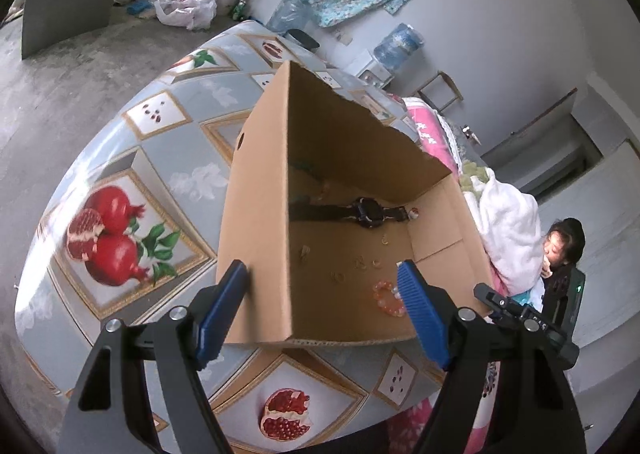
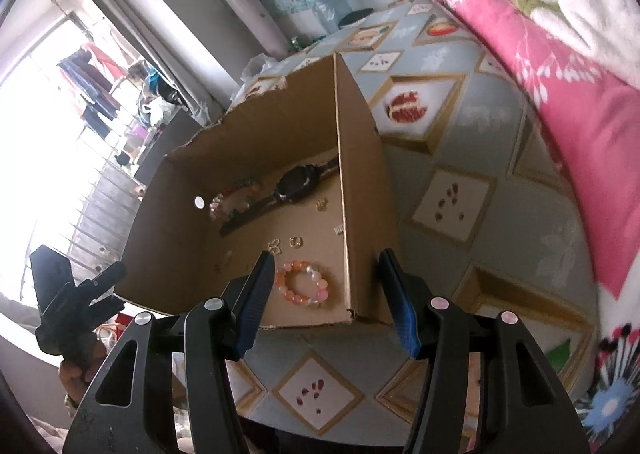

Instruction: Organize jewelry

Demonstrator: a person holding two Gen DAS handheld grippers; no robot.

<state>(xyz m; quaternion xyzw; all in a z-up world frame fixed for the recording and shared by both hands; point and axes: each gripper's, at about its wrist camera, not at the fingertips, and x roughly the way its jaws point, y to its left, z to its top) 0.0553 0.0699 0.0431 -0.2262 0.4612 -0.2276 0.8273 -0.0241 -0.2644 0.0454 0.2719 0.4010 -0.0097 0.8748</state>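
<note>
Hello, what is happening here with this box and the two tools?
A person holds a gripper in each hand over a cardboard box on a table with a pomegranate-print cloth. Jewelry already lies on the box floor: a black watch, an orange bead bracelet, a second beaded bracelet and some small gold pieces. The left gripper and the right gripper both stand open and empty, each straddling a side wall of the box at its near corner.

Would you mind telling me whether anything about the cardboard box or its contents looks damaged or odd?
Yes: the cardboard box has a ragged, torn top edge along its far wall. Inside, the black watch, bead bracelet and small gold pieces lie scattered loose.
</note>
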